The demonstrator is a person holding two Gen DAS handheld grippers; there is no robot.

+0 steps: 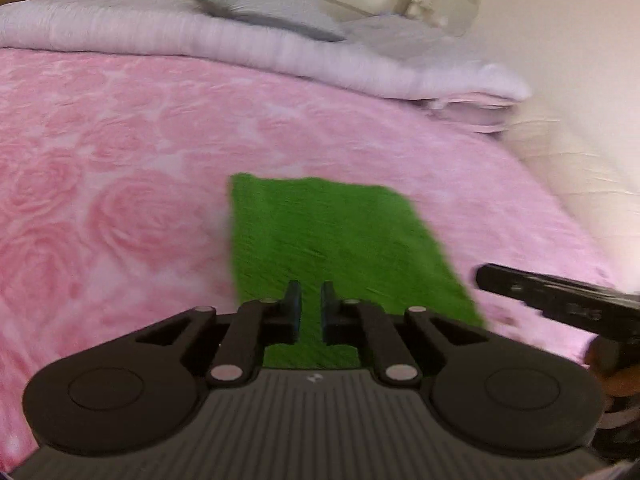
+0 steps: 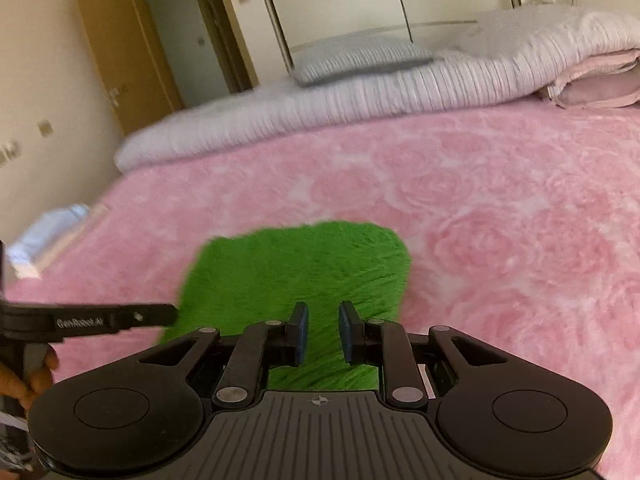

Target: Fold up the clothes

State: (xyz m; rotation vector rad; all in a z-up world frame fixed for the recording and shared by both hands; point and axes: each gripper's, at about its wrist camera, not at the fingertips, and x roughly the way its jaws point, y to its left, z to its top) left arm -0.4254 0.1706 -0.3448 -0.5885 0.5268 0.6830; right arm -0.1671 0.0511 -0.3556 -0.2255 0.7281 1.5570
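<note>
Green cloth lies flat on the pink rose-pattern blanket, folded into a compact rectangle, near the bed's front edge. In the right wrist view the same green cloth shows rounded far corners (motion blur, edges soft).

Left gripper: jaws parted by a narrow gap, nothing between them, hovering above the near part of the cloth. Cannot tell if the tips touch the fabric. Right gripper: jaws parted a bit wider, also empty, over the near part of the cloth.

Each gripper shows in the other's view: the right gripper enters from the right edge beside the cloth's right side, and the left gripper comes in from the left, its tip just at the cloth's left edge. A hand grips its handle at the lower left.

Behind: a folded pale striped quilt along the far side of the blanket, a grey pillow on top. A wooden door stands at the left in the right wrist view.
</note>
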